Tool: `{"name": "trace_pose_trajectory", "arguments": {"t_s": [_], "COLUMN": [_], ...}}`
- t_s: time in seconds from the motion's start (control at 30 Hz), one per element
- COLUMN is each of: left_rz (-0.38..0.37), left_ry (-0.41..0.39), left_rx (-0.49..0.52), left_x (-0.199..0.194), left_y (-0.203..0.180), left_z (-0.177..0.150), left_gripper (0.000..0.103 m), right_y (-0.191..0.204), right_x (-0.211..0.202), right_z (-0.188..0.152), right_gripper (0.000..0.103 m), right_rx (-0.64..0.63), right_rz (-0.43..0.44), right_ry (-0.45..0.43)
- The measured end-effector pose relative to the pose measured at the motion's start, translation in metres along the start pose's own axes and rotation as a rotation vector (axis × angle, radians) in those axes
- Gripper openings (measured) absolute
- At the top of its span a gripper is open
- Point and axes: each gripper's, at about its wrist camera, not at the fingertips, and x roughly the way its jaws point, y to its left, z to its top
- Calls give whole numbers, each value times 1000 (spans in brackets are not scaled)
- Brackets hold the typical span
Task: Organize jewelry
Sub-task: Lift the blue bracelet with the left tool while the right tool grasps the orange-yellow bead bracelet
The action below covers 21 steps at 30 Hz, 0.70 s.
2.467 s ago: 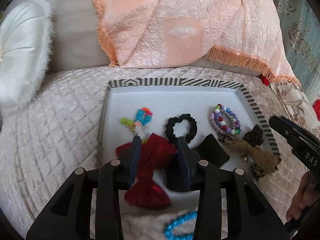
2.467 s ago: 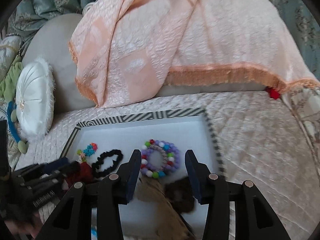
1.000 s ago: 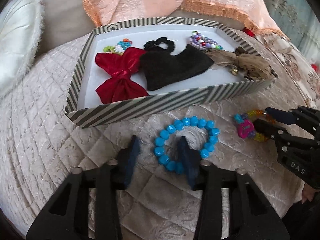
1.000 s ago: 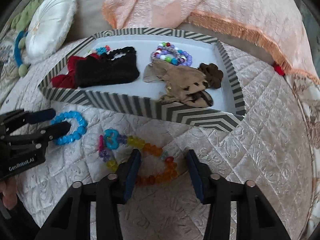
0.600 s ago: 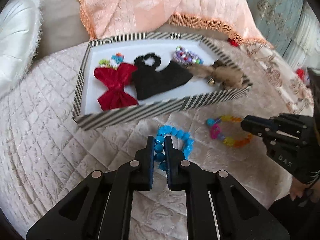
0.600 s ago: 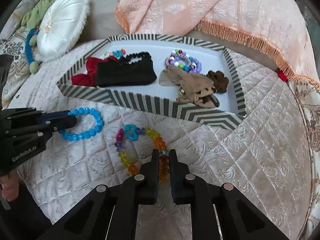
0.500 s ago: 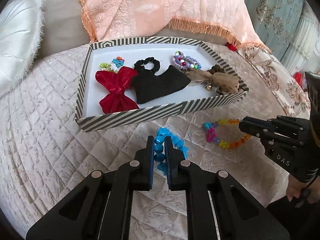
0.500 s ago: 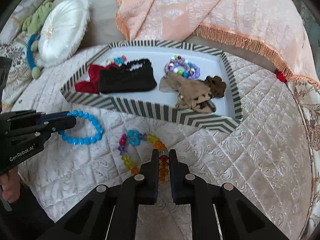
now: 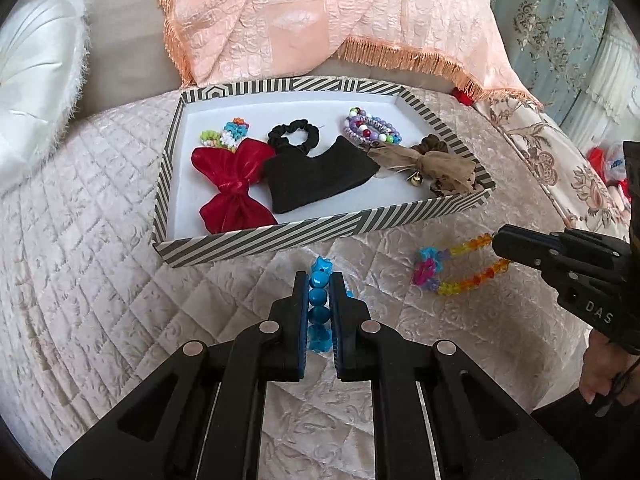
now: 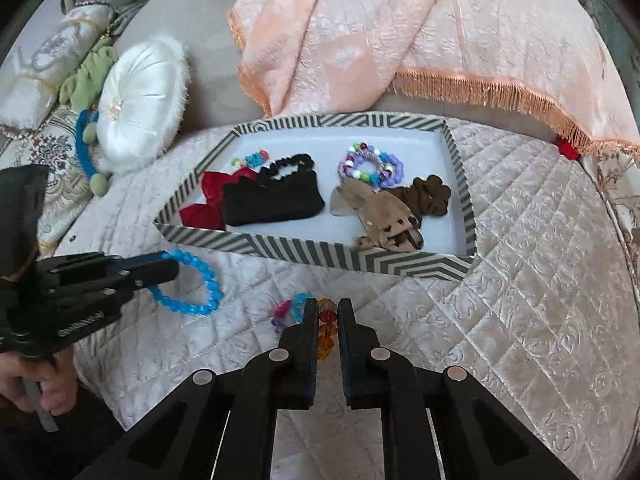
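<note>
**Blue bead bracelet and multicolour bead bracelet, each clamped in a gripper near the striped tray**

Blue bead bracelet pinched between the fingers of the left gripper, jaws closed tight on the beads; loop hanging out past the tips just above the quilted bed cover, near side of the striped tray. In the right wrist view, same bracelet at the left, dangling from the left gripper.

Multicolour bead bracelet clamped in the right gripper, jaws together on the orange beads, pink and turquoise charms sticking out to the left of the tips. In the left wrist view, same bracelet at the right, hanging from the right gripper, right of the blue one and well apart from it.

Inside the tray: red bow at left, black cloth piece beside it, black scrunchie behind, small beaded piece at far left, purple bead bracelets at far right, tan bow with bell and brown scrunchie at right.

Peach fringed throw beyond the tray; white round cushion at far left.
</note>
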Motion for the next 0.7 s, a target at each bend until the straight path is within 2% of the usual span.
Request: {"name": "trace_pose_trajectory", "arguments": {"t_s": [0.7], "left_rz": [38], "left_ry": [15], "left_rx": [10], "left_x": [7], "left_y": [-1], "left_z": [-4], "left_gripper": [9], "right_y": [8], "right_x": [10], "right_z": [-3], "right_gripper": [9], "right_rx": [-34], "right_rz": [-18], "right_ry": [27]}}
